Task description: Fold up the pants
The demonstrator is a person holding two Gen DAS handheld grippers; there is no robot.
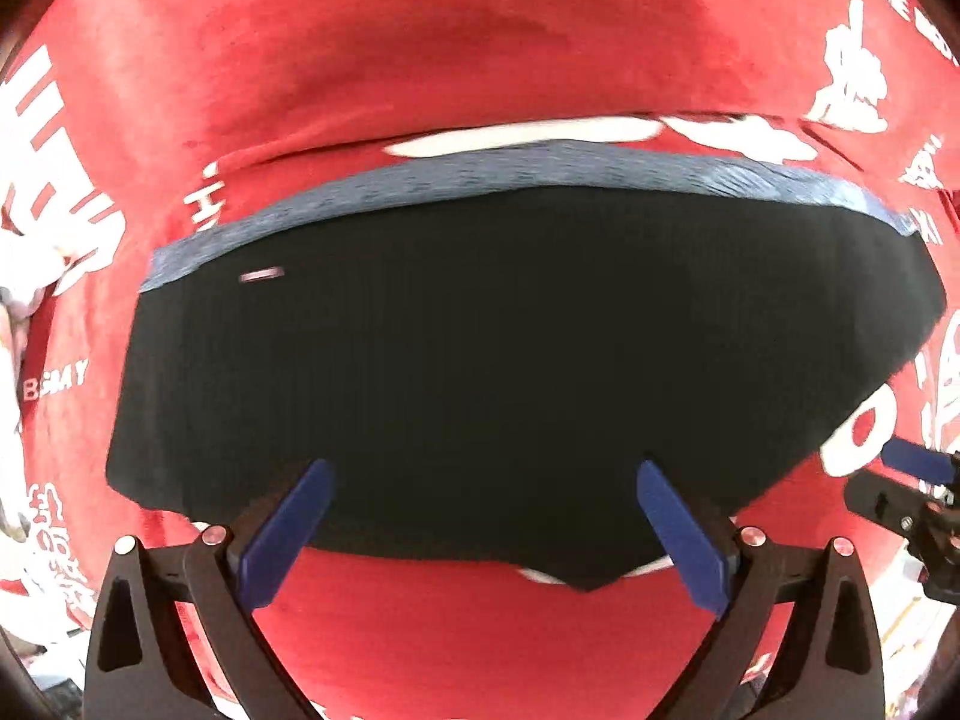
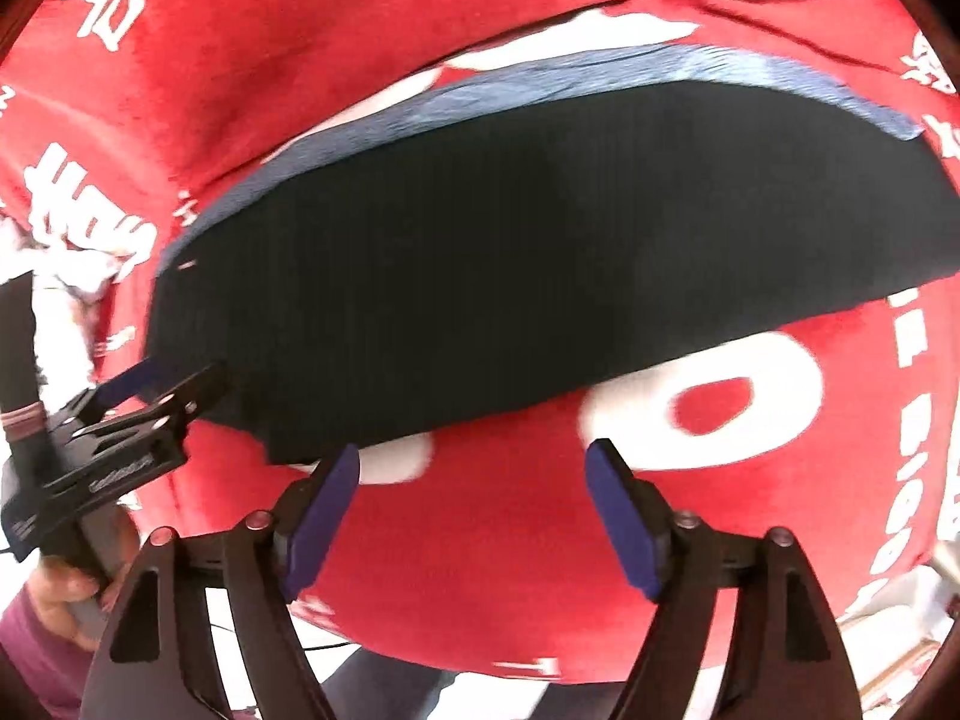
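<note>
Pants flat on cloth — both tongs above near edge.

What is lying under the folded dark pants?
The pants lie on a red cloth with white lettering, which shows all around them. White print runs under their edges; the rest beneath them is covered.

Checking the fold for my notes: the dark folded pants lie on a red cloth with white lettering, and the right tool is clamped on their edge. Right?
Not quite. The right wrist view shows the right tool open above the red cloth, nothing between its fingers. The pants do lie folded on it.
</note>
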